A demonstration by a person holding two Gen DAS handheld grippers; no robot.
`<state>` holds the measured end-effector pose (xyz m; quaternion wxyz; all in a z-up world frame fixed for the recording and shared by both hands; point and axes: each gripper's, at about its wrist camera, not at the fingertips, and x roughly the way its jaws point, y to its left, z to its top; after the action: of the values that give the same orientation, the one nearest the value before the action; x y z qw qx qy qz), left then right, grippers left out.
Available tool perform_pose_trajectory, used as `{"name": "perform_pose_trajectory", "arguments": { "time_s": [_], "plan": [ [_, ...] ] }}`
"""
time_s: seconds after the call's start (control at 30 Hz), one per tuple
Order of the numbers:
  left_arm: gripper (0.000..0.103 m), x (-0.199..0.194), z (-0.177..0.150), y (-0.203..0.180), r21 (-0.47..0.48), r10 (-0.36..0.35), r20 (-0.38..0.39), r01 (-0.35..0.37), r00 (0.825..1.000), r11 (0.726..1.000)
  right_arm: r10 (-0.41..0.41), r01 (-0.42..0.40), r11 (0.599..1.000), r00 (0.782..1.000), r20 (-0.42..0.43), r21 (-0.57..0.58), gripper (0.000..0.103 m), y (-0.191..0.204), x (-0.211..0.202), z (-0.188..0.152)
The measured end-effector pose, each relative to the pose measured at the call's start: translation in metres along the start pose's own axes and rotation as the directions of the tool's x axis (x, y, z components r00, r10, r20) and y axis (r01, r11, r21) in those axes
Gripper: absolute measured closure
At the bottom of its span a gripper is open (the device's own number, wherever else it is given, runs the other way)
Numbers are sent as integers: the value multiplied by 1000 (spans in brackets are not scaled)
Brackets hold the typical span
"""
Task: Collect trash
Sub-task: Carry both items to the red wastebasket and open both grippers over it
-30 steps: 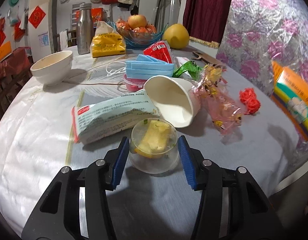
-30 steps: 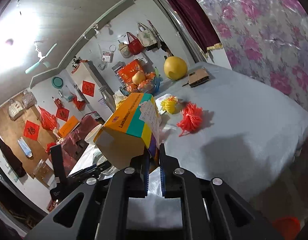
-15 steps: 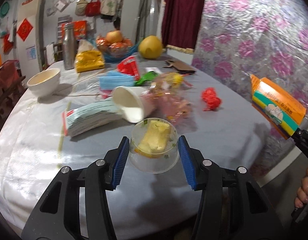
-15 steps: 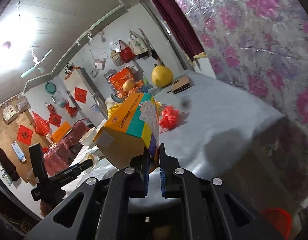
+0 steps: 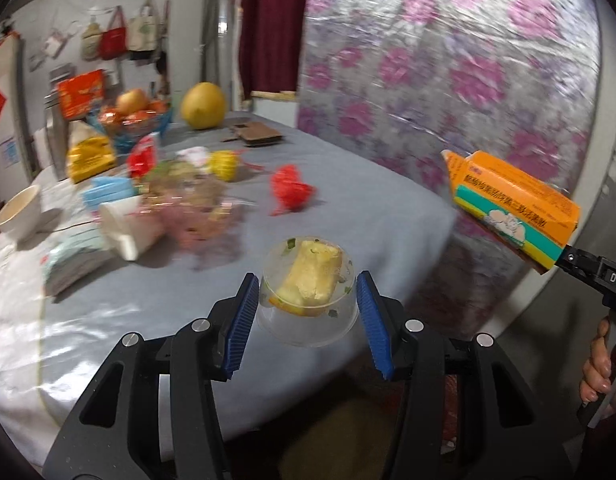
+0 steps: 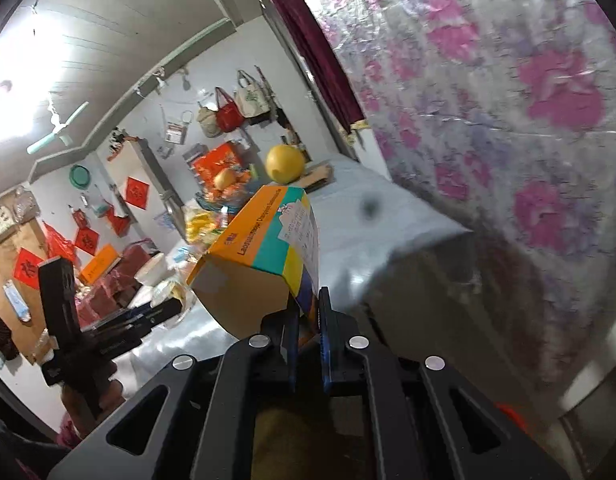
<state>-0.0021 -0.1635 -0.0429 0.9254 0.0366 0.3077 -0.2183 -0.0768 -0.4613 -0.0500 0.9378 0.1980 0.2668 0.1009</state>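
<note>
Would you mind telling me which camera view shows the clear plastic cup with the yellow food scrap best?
The left wrist view: the clear plastic cup with yellow food scrap sits large and centred between the left gripper fingers. The right wrist view shows only a small, blurred glimpse of it beyond the orange cardboard carton that the right gripper pinches.

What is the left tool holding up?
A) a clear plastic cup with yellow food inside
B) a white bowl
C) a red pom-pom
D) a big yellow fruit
A: the left tool has its blue pads on either side of the clear plastic cup, with yellow food showing through it.
</note>
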Motion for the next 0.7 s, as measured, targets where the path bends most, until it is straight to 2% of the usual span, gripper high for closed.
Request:
{"name": "perform_pose_trajectory", "arguments": {
  "time_s": [0.13,0.3,0.43,0.53,0.6,0.63,0.67,0.7],
  "plan": [
    [53,11,-2,-35,56,-49,-28,51,998,997,-65,66,997,997,-41,28,93,-27,-11,-13],
    [53,26,-5,-72,123,-90,-68,98,994,988,-152,160,986,980,-130,55,93,-66,-10,-38],
    [53,40,-9,-96,155,-131,-116,148,985,977,-216,238,969,948,-232,70,93,-96,0,-69],
    [53,49,-14,-112,180,-146,-143,170,979,969,-259,297,952,909,-326,71,92,-120,13,-97],
    [53,55,-18,-121,197,-151,-160,181,975,964,-274,336,938,872,-407,90,81,-139,25,-119],
    [53,60,-21,-127,206,-154,-173,189,973,960,-262,338,934,867,-424,112,76,-145,27,-126],
    [53,63,-24,-130,213,-156,-183,194,971,958,-236,330,931,871,-431,155,63,-153,29,-133],
    [53,67,-27,-135,224,-158,-196,201,968,954,-226,327,929,874,-431,175,61,-157,29,-136]
  ]
}}
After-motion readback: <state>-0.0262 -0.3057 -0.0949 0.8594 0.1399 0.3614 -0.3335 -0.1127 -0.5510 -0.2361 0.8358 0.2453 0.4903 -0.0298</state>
